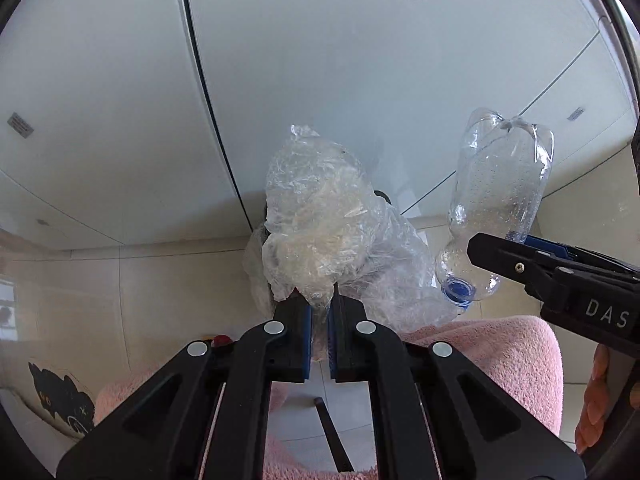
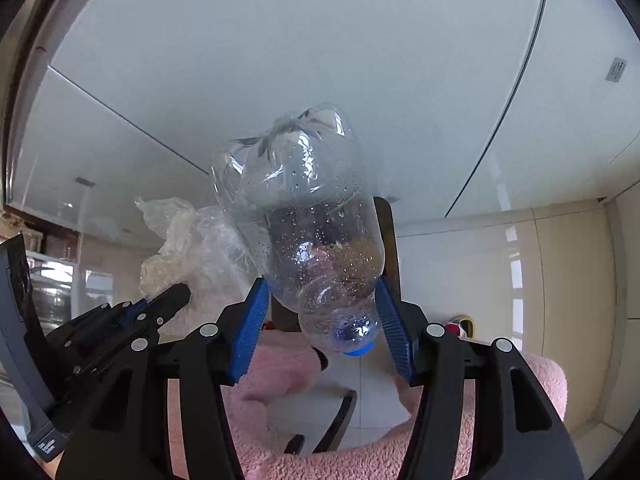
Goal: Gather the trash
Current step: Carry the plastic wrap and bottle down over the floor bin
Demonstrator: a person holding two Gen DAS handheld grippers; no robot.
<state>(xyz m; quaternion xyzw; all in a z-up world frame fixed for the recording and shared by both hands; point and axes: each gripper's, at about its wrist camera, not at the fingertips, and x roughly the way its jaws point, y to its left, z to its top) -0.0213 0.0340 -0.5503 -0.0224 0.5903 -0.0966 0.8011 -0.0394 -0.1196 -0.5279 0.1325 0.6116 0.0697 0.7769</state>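
- Writing: I read "DAS" in white capitals on the black body of my right gripper [image 1: 516, 246], seen at the right edge of the left wrist view; the small grey stickers on the white panels [image 1: 360, 60] beyond are too small to read.
- Clear plastic bottle [image 2: 308, 232]: blue cap [image 2: 360, 350] on, cap end towards the camera, base pointing away. Droplets cling to the inside wall; a little clear liquid sits low in it.
- Right gripper [image 2: 320, 320]: its blue pads [image 2: 250, 332] press both sides of the bottle near the shoulder, so it grips the bottle.
- Crumpled clear plastic bag [image 1: 316, 224]: something pale shows through it, which I cannot identify.
- Left gripper [image 1: 320, 300]: jaws nearly together, pinching a fold of the bag at the tips; the bag stands out ahead of the fingers.
- The bottle hangs just right of the bag, near it.
- Pink fluffy fabric [image 1: 500, 356]: lies under both grippers, on the camera side of the loads.
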